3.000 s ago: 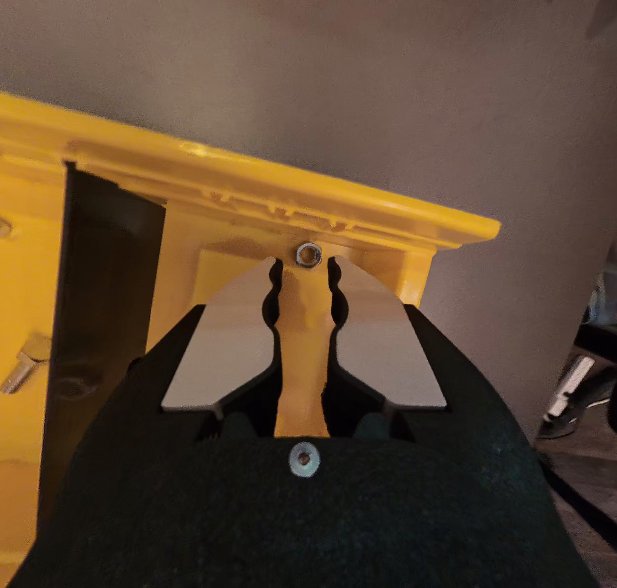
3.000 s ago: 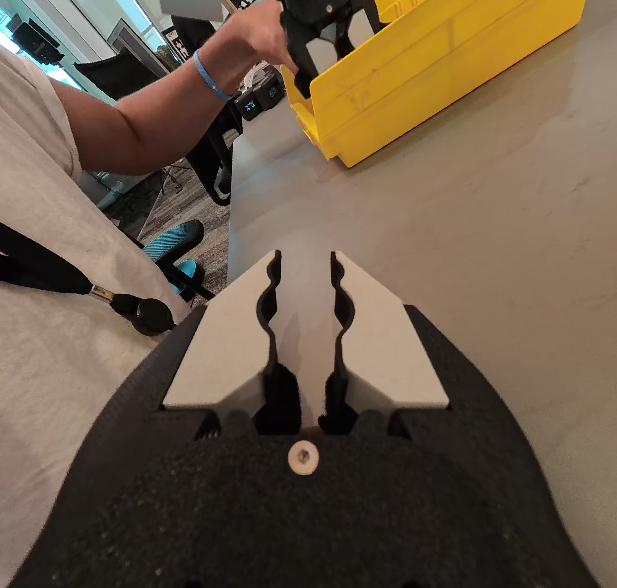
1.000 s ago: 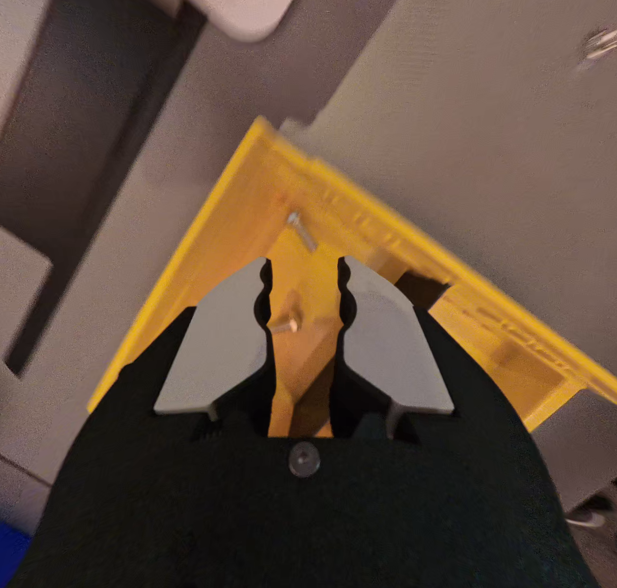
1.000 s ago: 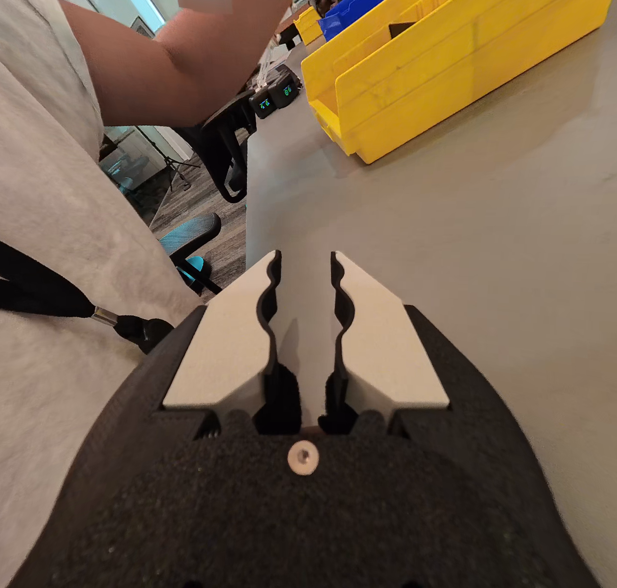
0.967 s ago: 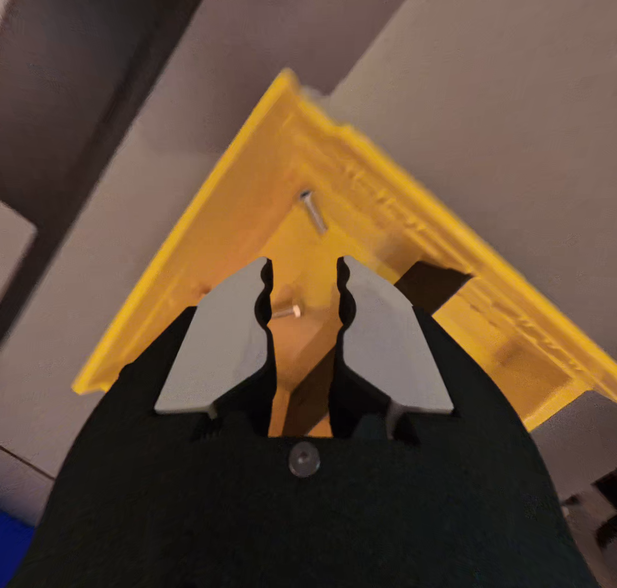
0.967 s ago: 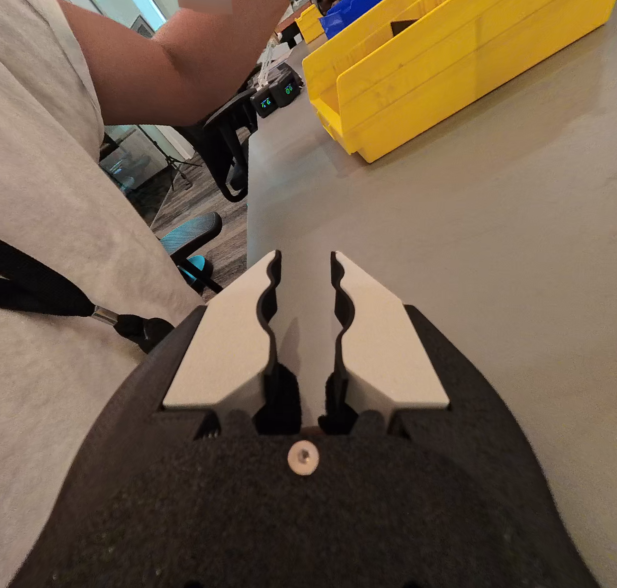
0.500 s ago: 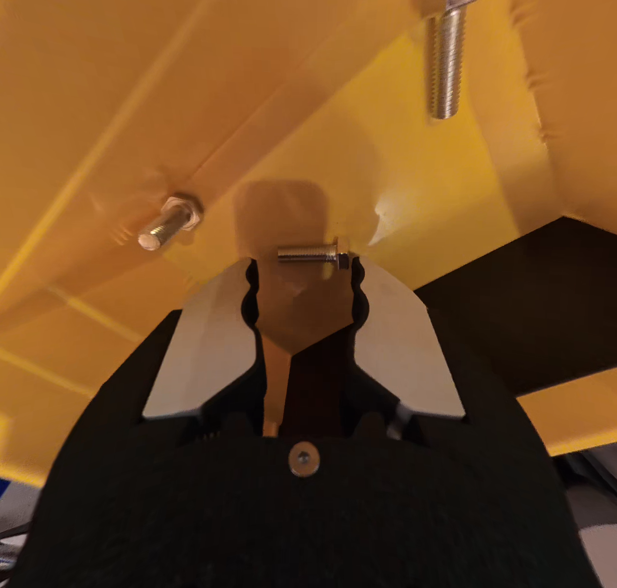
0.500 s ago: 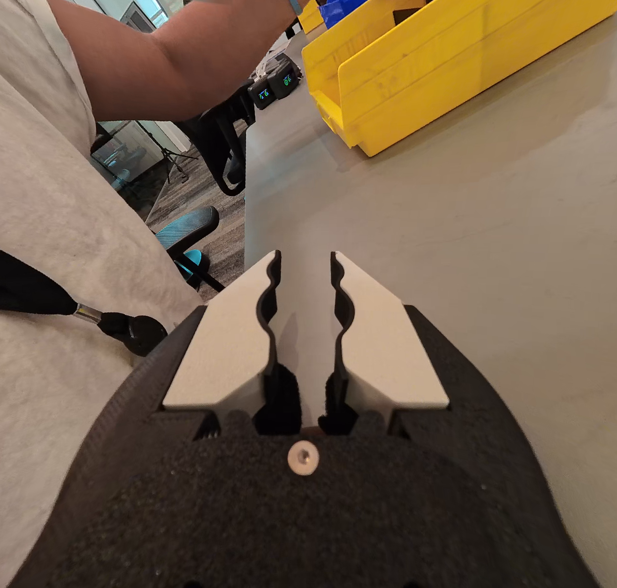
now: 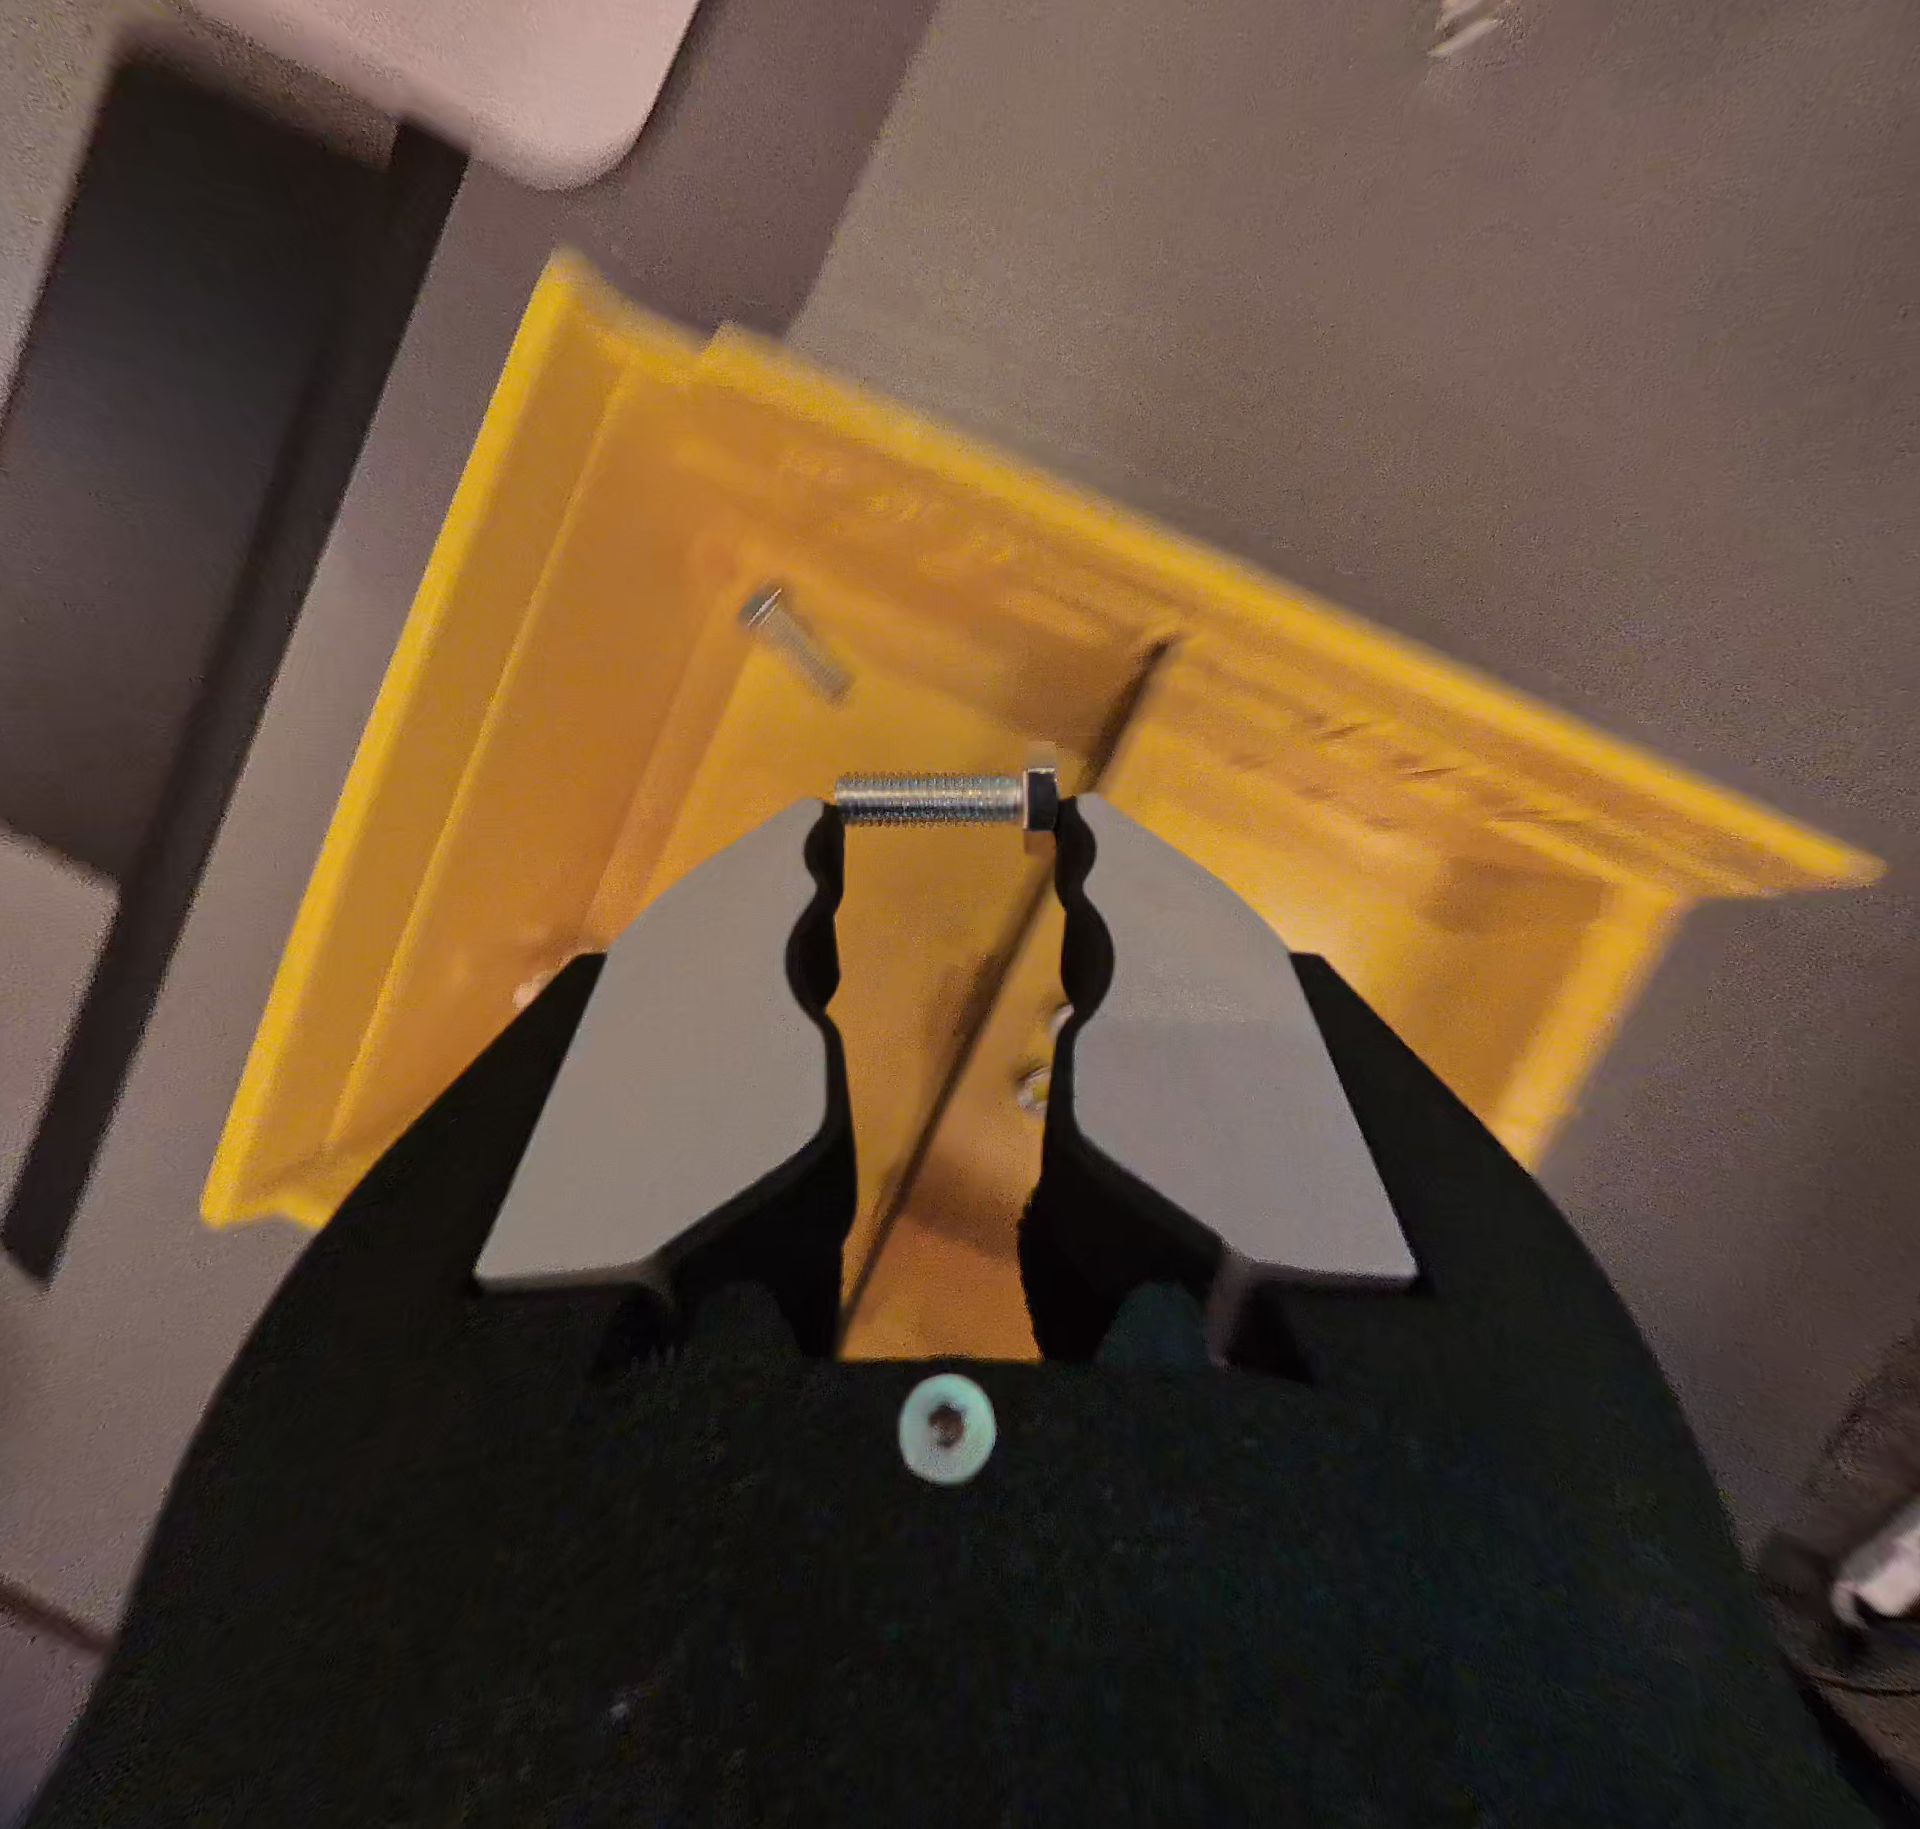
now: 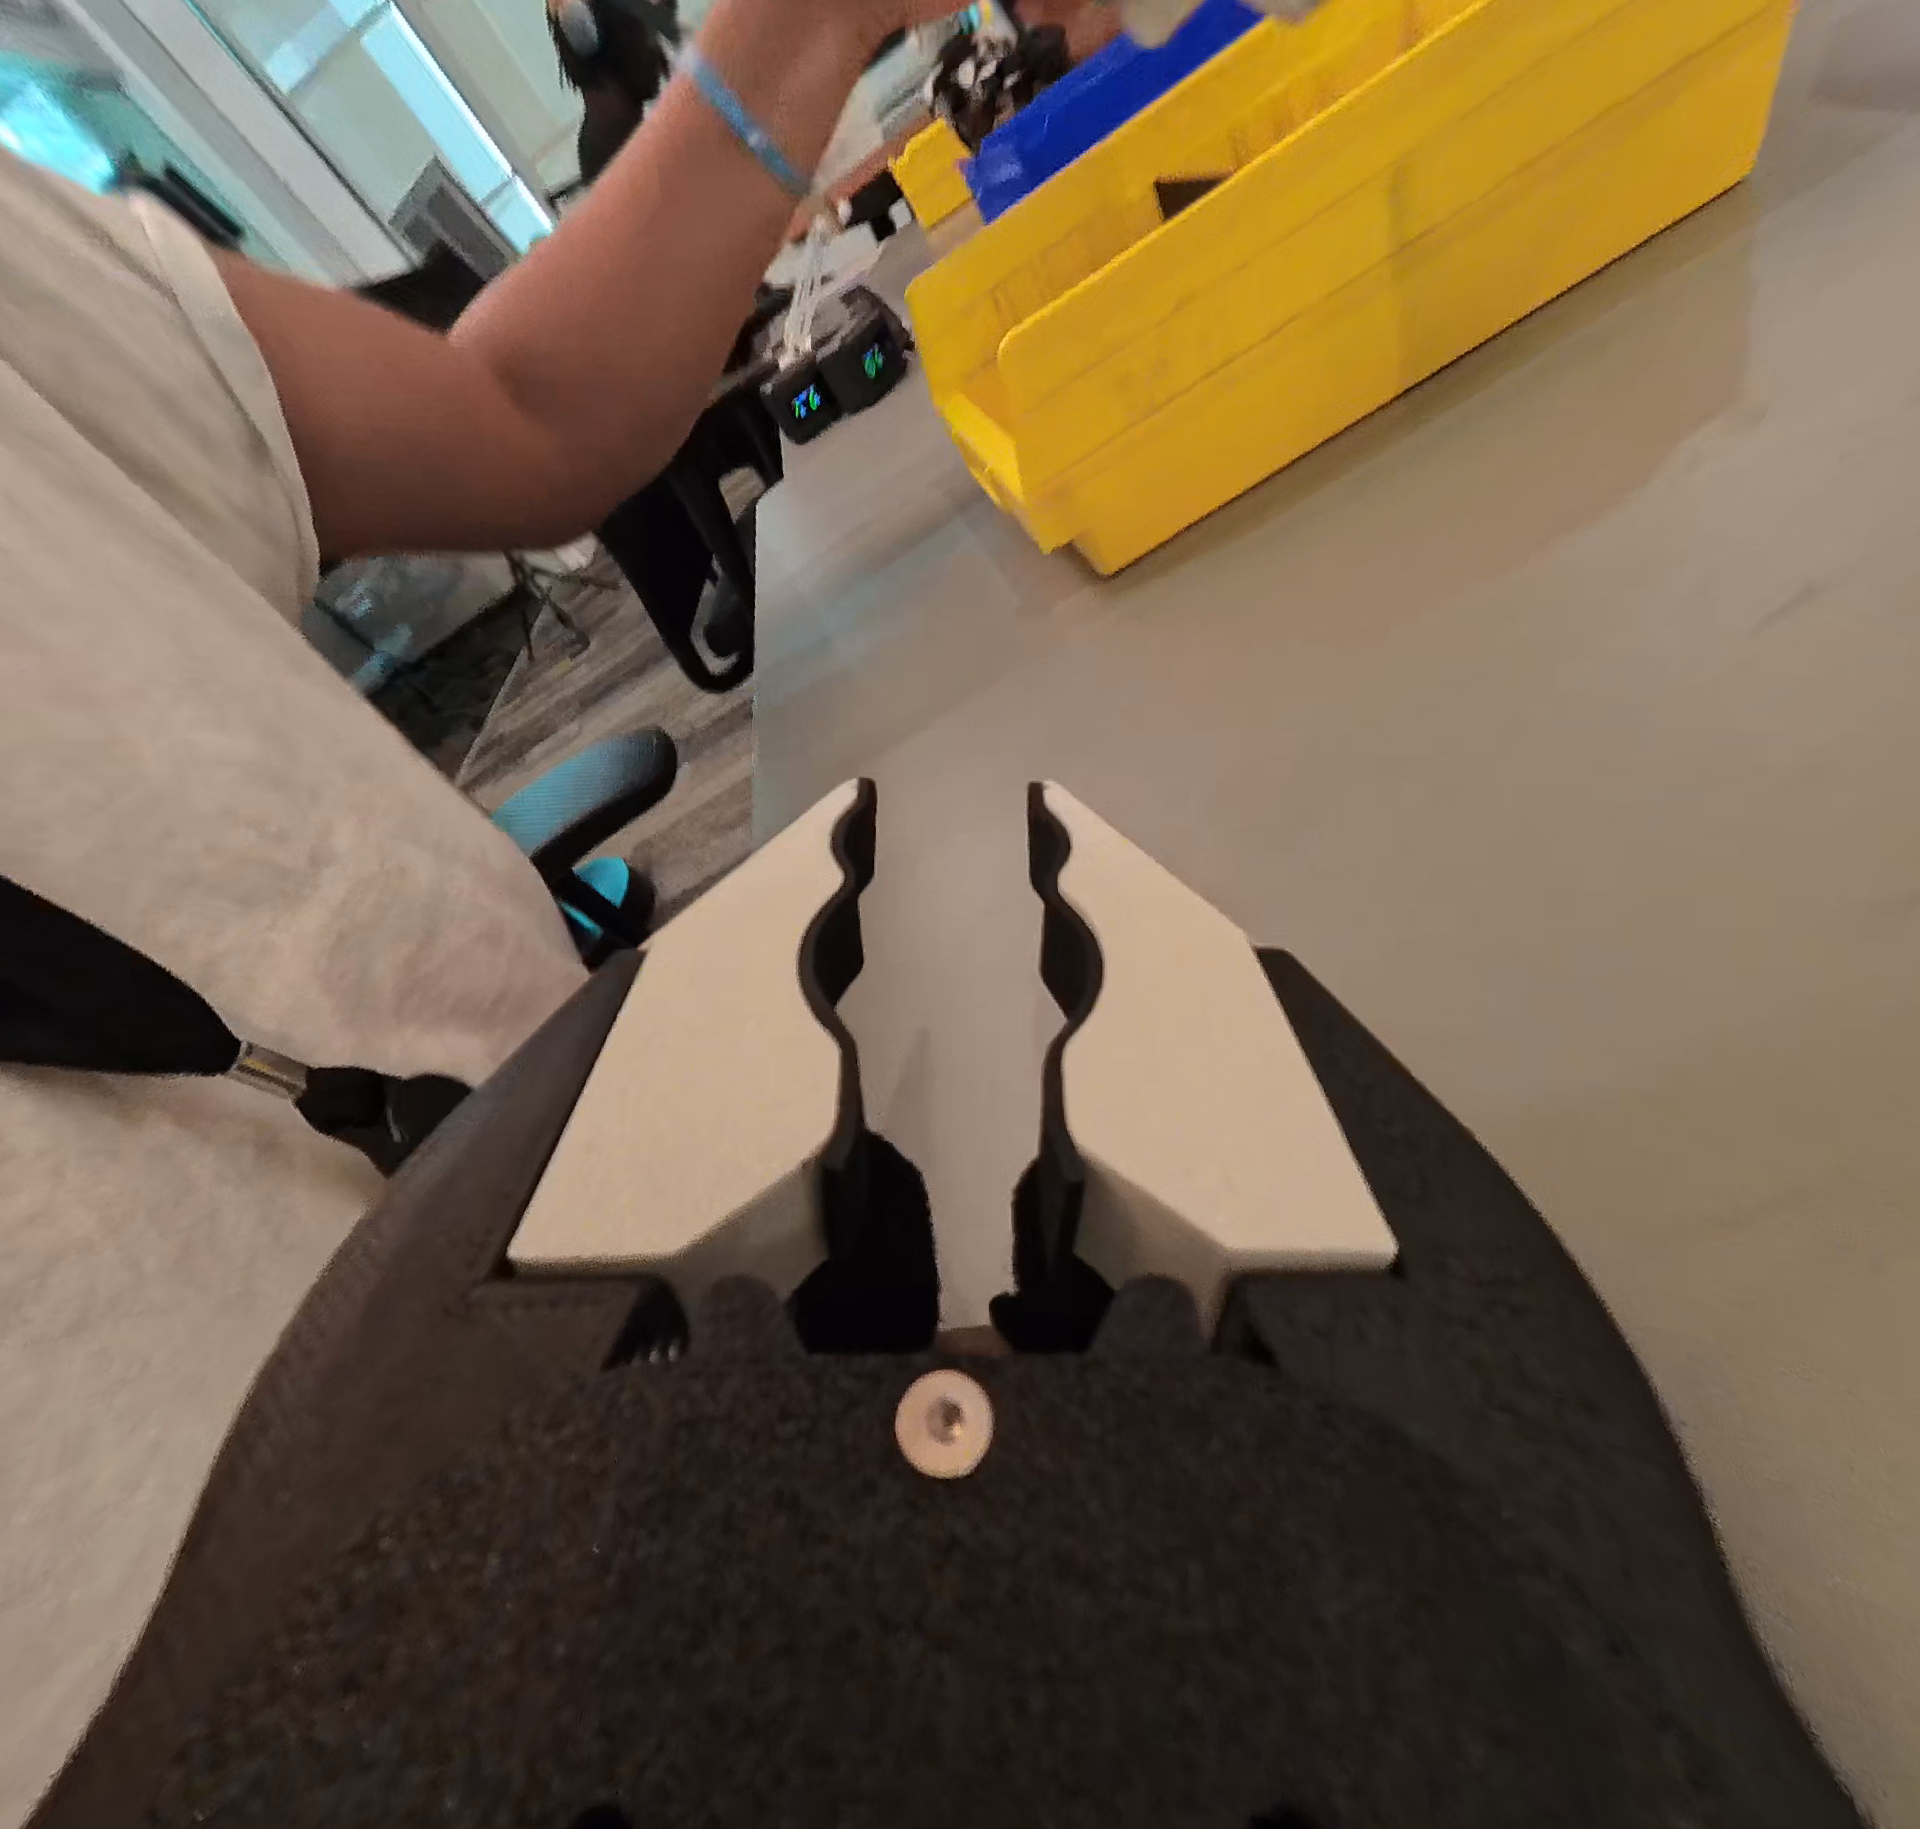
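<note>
My left gripper (image 9: 948, 813) is shut on a small silver hex-head bolt (image 9: 940, 800), clamped end to end between the two fingertips, head against the right pad. It holds the bolt above the yellow bin (image 9: 1299, 636). Another bolt (image 9: 795, 641) lies on the bin floor. My right gripper (image 10: 951, 803) is open and empty, low over the grey table (image 10: 1455, 792). The yellow bin (image 10: 1351, 252) also shows far ahead in the right wrist view, with the person's arm (image 10: 623, 325) reaching over it.
A black divider (image 9: 1039, 906) crosses the yellow bin. A blue bin (image 10: 1081, 117) and a further yellow one stand behind it. Two small black devices with green displays (image 10: 831, 382) sit at the table's edge. An office chair (image 10: 592, 823) stands on the floor left. The grippers' ends are close to 35 cm from one another.
My left gripper closed on the small bolt on the bin floor and lifted it up out of the bin. My right gripper has stayed still and open.
</note>
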Demonstrator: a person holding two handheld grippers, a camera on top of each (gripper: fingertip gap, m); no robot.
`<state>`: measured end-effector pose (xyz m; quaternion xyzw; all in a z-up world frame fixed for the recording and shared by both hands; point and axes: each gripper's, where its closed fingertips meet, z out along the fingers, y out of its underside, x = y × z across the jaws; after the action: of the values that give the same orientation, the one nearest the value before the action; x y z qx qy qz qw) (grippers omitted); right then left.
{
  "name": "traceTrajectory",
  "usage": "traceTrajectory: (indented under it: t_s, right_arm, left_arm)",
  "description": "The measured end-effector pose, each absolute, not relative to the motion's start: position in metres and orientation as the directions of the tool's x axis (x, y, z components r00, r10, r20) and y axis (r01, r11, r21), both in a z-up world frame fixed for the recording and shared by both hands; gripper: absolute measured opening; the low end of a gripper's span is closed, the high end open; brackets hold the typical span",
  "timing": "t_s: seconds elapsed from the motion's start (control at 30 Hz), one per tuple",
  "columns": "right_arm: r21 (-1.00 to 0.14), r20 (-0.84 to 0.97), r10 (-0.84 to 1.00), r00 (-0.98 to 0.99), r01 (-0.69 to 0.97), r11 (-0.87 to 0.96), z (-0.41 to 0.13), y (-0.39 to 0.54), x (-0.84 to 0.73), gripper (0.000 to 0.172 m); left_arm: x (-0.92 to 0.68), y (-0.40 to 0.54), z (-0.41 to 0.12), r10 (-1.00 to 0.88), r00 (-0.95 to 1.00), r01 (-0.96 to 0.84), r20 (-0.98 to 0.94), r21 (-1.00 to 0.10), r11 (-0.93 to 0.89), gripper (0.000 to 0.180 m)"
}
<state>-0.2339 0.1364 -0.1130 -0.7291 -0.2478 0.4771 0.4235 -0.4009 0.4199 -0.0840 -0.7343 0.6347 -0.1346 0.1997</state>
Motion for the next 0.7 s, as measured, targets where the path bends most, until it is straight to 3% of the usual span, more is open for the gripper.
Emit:
traceTrajectory:
  t_s: [0.1,0.17,0.3,0.47,0.7]
  right_arm:
    - [-0.793,-0.599,0.717,0.356,-0.14,-0.593,-0.1,0.154,-0.23,0.015]
    - [-0.691,-0.723,0.67,0.169,-0.201,-0.694,-0.081,0.156,-0.234,0.016]
    - [-0.461,-0.839,0.523,-0.148,-0.317,-0.829,-0.041,0.182,-0.23,0.023]
    - [-0.504,-0.818,0.549,-0.17,-0.247,-0.828,-0.038,0.182,-0.243,0.022]
    - [-0.538,-0.812,0.563,-0.153,-0.176,-0.824,-0.054,0.167,-0.243,0.011]
  left_arm:
    - [-0.361,0.346,-0.036,-0.995,-0.1,-0.785,0.005,-0.615,0.076,0.039]
    - [-0.332,0.299,-0.019,-0.964,-0.267,-0.707,-0.002,-0.679,0.198,0.039]
    - [-0.283,0.23,-0.029,-0.852,-0.502,-0.617,-0.148,-0.629,0.473,0.039]
    - [-0.251,0.169,-0.048,-0.663,-0.706,-0.45,-0.249,-0.566,0.691,0.039]
    - [-0.241,0.16,-0.065,-0.594,-0.775,-0.403,-0.214,-0.557,0.726,0.039]
